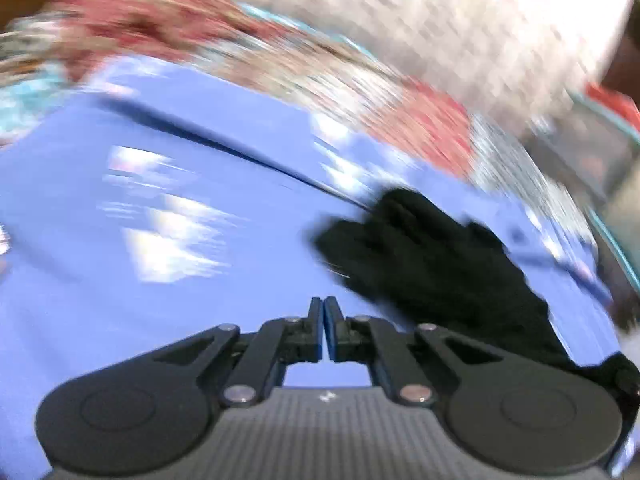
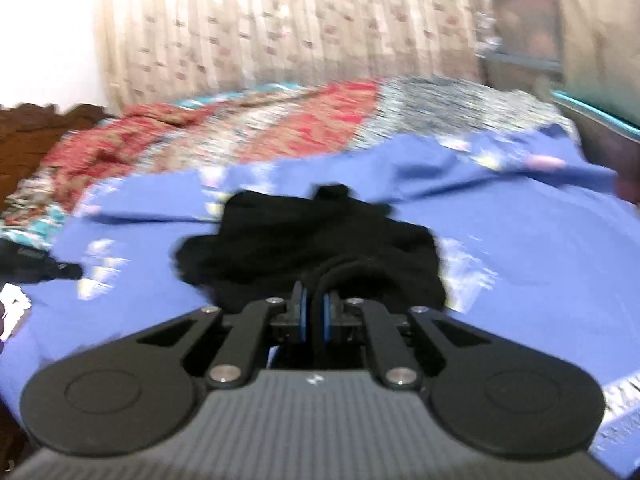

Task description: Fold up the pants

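The black pants (image 2: 312, 236) lie bunched on a blue sheet (image 2: 540, 248) on the bed. My right gripper (image 2: 315, 300) is shut on a black edge of the pants, which runs between its blue pads. In the left wrist view the pants (image 1: 432, 256) lie to the right of my left gripper (image 1: 324, 304), which is shut with nothing between its pads, over the blue sheet (image 1: 120, 300). Both views are blurred by motion.
A red and teal patterned bedspread (image 2: 248, 128) covers the bed beyond the sheet. A patterned curtain (image 2: 280, 24) hangs behind. A teal-rimmed shelf unit (image 2: 528, 20) stands at the right. A dark object (image 2: 32, 264) lies at the sheet's left edge.
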Available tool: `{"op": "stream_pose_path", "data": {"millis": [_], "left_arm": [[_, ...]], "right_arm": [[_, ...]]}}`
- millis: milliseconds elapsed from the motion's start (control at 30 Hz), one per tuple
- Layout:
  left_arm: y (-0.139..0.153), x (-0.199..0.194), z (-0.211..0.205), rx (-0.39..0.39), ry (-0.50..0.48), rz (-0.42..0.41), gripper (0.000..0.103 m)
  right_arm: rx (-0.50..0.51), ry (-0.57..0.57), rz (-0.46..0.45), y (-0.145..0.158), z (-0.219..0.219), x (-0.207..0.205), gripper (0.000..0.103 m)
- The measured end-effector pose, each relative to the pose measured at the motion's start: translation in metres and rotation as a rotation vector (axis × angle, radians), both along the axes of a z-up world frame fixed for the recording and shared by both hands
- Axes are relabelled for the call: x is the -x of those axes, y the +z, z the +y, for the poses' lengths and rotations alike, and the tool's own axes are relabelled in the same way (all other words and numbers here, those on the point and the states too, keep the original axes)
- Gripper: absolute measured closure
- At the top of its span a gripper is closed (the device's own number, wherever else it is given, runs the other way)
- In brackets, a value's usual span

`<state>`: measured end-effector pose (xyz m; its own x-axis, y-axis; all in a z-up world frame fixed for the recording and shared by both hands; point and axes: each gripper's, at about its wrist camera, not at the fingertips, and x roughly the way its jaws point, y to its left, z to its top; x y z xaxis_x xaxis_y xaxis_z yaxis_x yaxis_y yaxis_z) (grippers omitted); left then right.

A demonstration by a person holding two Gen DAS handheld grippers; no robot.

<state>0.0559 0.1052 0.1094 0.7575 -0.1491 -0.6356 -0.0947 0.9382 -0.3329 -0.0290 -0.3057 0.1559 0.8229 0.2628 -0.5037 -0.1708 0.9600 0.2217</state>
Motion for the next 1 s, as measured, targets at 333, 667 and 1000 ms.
{"op": "stream_pose_path", "data": {"millis": [333,667,1000], "left_arm": [[-0.024,0.039,0.038,-0.054,0.063,0.12,0.1],[-0.055,0.046,0.006,-0.02,-0.061,0.206,0.098],[-0.053,0.059,0.054,0.065,0.01,0.171,0.093]], "right_arm": [[0.838,-0.124,-0.165,-0.047,0.081,-0.009,0.033],[0.523,0.241,0.053,-0.081,0.147,-0.102,0.034],[0.249,0.343,0.172,-0.052,0.183,-0.097,0.096]]}}
